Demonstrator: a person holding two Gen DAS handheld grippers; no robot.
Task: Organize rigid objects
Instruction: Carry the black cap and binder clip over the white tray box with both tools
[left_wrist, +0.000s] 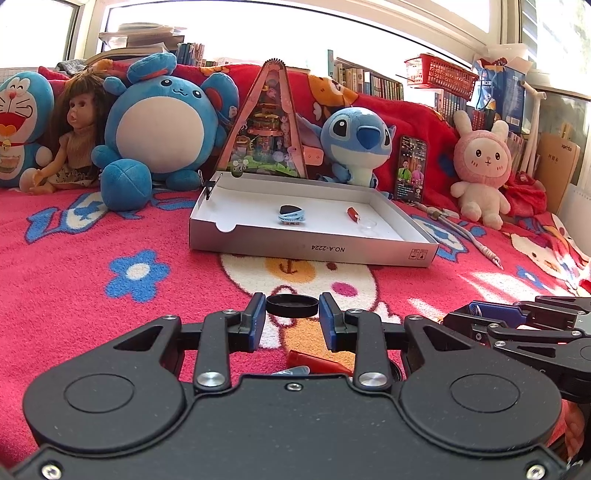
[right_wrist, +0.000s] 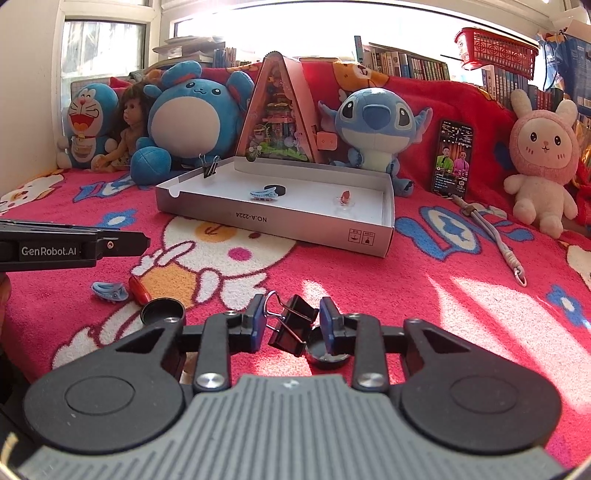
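**Cap and clip between the jaws, tray half filled**

The left gripper is closed on a black cap, both pads against its rim, above the red blanket. The right gripper has a black binder clip tilted between its fingers; the clip's wire loop touches the left pad and its body reaches the right one, but a firm pinch cannot be told. A second black cap lies under the right fingertip, and a third lies open side up beside the left finger of that gripper.

Loose on the blanket, left of the right gripper: one blue hair clip and one red tube, close together, the tube next to the third cap.

The open tray stands farther back, nothing between it and the grippers. In it: one blue hair clip with a dark piece touching it, one red tube by a clear lid, and one binder clip clamped upright on the left wall.

Behind the tray stand a triangular display box, four plush toys, a doll and a lit phone propped upright. A cord lies on the blanket right of the tray.
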